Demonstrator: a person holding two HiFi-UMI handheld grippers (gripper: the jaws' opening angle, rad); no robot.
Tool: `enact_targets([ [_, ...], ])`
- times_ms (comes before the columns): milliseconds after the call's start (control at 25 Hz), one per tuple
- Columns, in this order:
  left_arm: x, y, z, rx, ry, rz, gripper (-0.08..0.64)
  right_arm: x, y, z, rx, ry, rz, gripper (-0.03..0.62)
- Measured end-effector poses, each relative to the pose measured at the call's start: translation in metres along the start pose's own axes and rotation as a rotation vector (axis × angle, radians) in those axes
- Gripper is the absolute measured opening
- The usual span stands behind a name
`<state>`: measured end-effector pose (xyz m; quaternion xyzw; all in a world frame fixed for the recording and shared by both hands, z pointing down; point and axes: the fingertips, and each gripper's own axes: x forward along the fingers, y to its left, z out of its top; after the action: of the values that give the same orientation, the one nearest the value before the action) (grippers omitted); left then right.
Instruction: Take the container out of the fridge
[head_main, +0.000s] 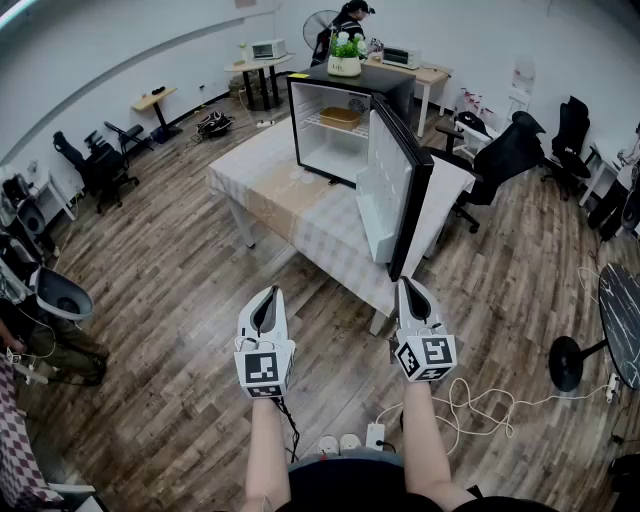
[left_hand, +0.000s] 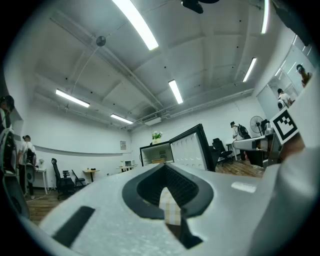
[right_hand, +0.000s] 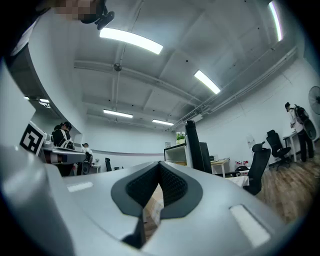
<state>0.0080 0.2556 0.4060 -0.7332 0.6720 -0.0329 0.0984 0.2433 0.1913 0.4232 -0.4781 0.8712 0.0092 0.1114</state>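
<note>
Stage: approach only. None of the extraction is done. The fridge door already stands open, so what is left is to close in, reach inside, grip the container and draw it off its shelf.

Left gripper (head_main: 268, 296): jaws together, nothing between them. Right gripper (head_main: 409, 290): likewise closed and empty. They are held side by side, pointing roughly level, well short of the table. The shells are pale grey moulded plastic tapering to a point, with dark ribbed pads inside. Each carries a marker cube (head_main: 264, 368) printed in black-and-white squares.

Floor (head_main: 190, 270): brown wood planks with a matt finish. White cables (head_main: 470, 405) trail across it near the feet.

Table (head_main: 290, 205): rectangular, with white legs, draped in a pale checked cloth.

Mini fridge (head_main: 400, 85): boxy black casing with a smooth white interior, standing toward the table's far end. Its door (head_main: 388, 195) is swung wide toward the camera, showing a ribbed white liner.

Container (head_main: 340, 117): sits on the wire shelf (head_main: 325, 125) in the upper part of the fridge. It is shallow, rectangular with rounded corners, and tan. I cannot tell the material from here.

Potted plant (head_main: 346, 55): on top of the fridge, white pot and green leaves.

Judgement: the jaws must open before any grip, and a low, light-looking box should slide easily off the wire
</note>
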Motion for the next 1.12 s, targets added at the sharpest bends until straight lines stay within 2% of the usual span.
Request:
enact_targets([
  [1120,-0.008,0.016,-0.011,-0.021,0.007,0.011,0.005,0.006,0.018,-0.005,-0.002,-0.004,0.012,0.009],
])
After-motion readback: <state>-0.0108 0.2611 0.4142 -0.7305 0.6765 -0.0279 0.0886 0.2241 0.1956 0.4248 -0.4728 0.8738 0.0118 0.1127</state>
